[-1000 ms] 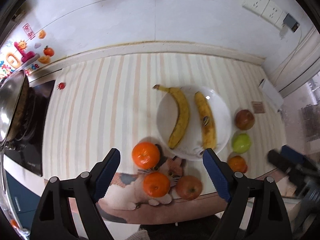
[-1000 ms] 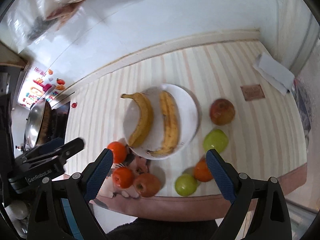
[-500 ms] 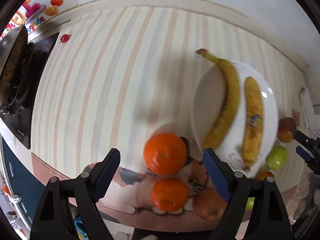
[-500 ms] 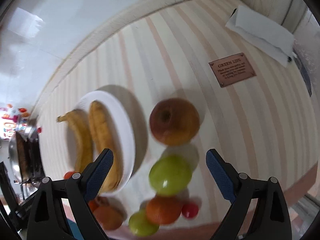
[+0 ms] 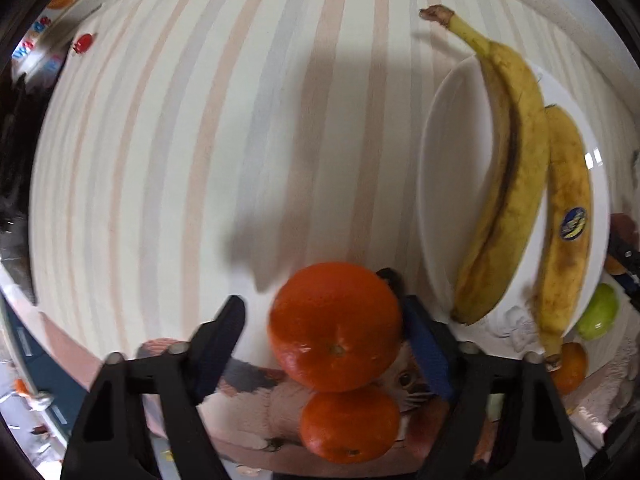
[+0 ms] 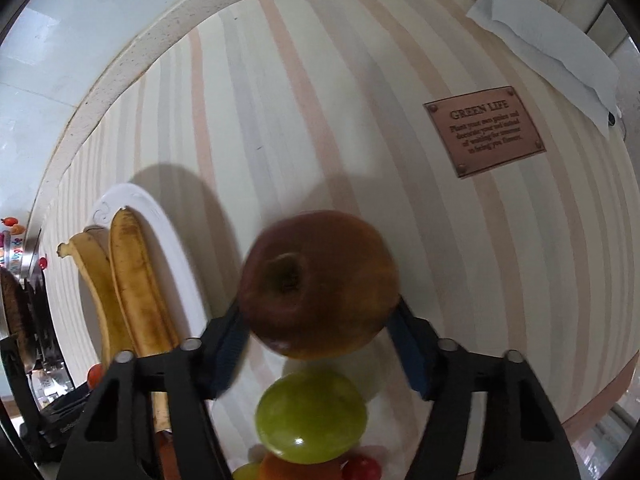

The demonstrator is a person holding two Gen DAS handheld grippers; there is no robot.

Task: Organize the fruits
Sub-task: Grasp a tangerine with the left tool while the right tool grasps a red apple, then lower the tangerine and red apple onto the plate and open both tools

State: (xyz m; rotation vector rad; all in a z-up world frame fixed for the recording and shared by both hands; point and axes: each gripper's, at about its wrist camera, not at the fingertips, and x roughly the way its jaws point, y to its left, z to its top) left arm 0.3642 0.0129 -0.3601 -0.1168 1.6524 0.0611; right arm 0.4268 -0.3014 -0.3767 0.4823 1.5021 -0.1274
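**Left wrist on an orange, right wrist on a red apple**

Left wrist view showed the left gripper (image 5: 324, 328) low over the striped counter (image 5: 200, 140), its fingers part-way open around an orange (image 5: 335, 326). The blue pad on the right touched the fruit; a narrow gap showed on the left, so a firm hold cannot be told. A second orange (image 5: 349, 424) lay just nearer the camera, touching the first, both at the edge of a cat-print mat (image 5: 248, 404). Right of the orange stood a white plate (image 5: 452, 168) with two bananas (image 5: 508, 184) lying side by side on it. A green apple (image 5: 598, 318) sat beyond the plate's right rim.

Right wrist view showed the same plate (image 6: 176, 248) and bananas (image 6: 136, 292) left of a red apple (image 6: 318, 284). The right gripper (image 6: 318, 330) had its fingers spread wide around that apple, both pads at its sides. Another green apple (image 6: 311, 416) lay just nearer the camera. Well right of the red apple sat a brown plaque (image 6: 485, 130) and a folded paper towel (image 6: 548, 48).
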